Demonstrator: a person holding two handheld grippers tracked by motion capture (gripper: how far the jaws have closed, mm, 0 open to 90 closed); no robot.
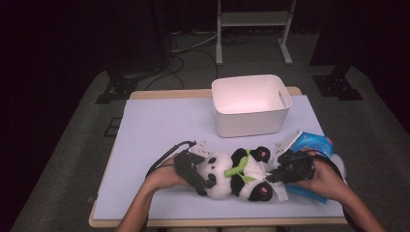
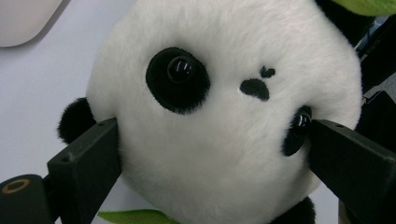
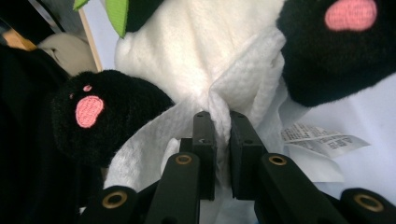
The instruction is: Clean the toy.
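Fluffy round panda (image 1: 232,174) head being squeezed between left gripper (image 2: 212,140) jaws; white nubby cloth (image 3: 243,88) at its feet being pinched by right gripper (image 3: 222,126).

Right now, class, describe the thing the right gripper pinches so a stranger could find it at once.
Start at the white bin on the table, then come toward the person to the plush panda lying there. Between its black, pink-soled feet sits a white textured cloth; the right gripper pinches its fold.

The table (image 1: 159,125) is evenly lit from above; surroundings from 9 through 12 to 3 o'clock sink into darkness. The bin (image 1: 250,104) glows overexposed inside. Both gripper views are soft close up.
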